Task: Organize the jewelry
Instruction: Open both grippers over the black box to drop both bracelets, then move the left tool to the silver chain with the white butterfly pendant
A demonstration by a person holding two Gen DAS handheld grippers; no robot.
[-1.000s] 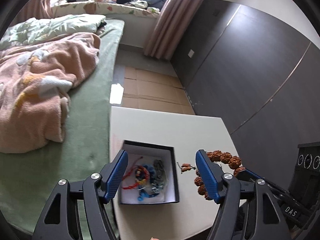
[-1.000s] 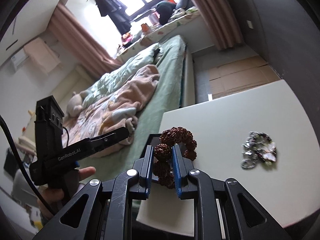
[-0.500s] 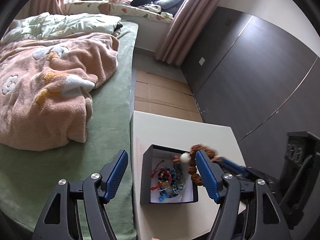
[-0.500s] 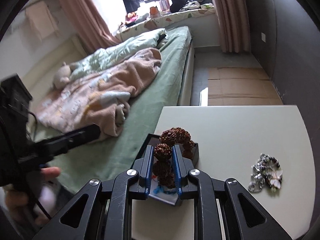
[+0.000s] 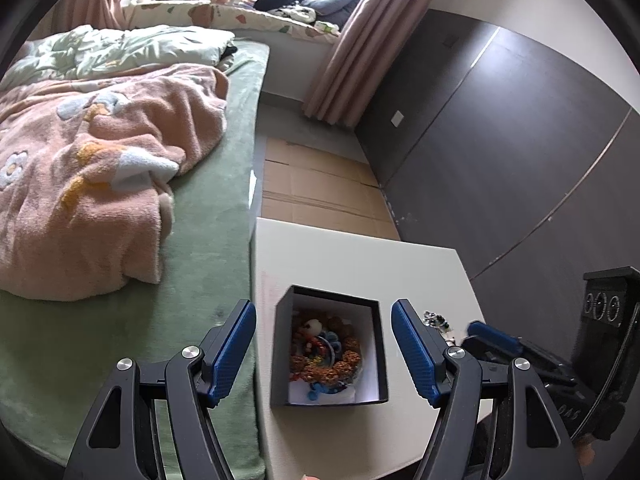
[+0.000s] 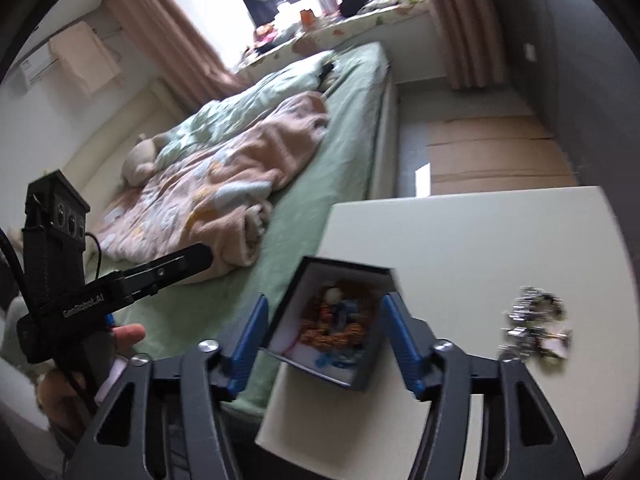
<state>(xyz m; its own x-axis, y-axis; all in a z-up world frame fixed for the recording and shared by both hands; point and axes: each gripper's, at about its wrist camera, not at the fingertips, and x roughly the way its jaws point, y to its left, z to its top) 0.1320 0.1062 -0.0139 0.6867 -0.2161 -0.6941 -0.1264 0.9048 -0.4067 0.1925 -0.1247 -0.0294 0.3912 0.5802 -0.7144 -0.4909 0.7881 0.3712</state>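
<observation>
The left tool [image 5: 324, 348] hung spread above the desk [image 5: 360, 256], its blue fingers [image 5: 236, 348] flanking a black box [image 5: 280, 344] without touching it. The right tool [image 6: 328, 340] was spread too, gripping nothing, with the box [image 6: 372, 360] seen between its fingers [image 6: 400, 340]. Inside the white-lined box lay a brown bead bracelet [image 5: 348, 362], coiled around a heap of smaller red and blue pieces [image 5: 324, 344]; in the right view the same bracelet [image 6: 340, 332] lay blurred in the box. The box sat near the desk's 9 o'clock edge, just beside the green bed [image 5: 200, 280]. A silver ornament [image 6: 536, 328] lay on the desk at 3 o'clock from the box, well apart from it; the left view showed only a bit of it [image 5: 436, 320], partly hidden behind the left tool's finger. A pink blanket [image 5: 100, 168] lay rumpled on the bed at 10 o'clock.
</observation>
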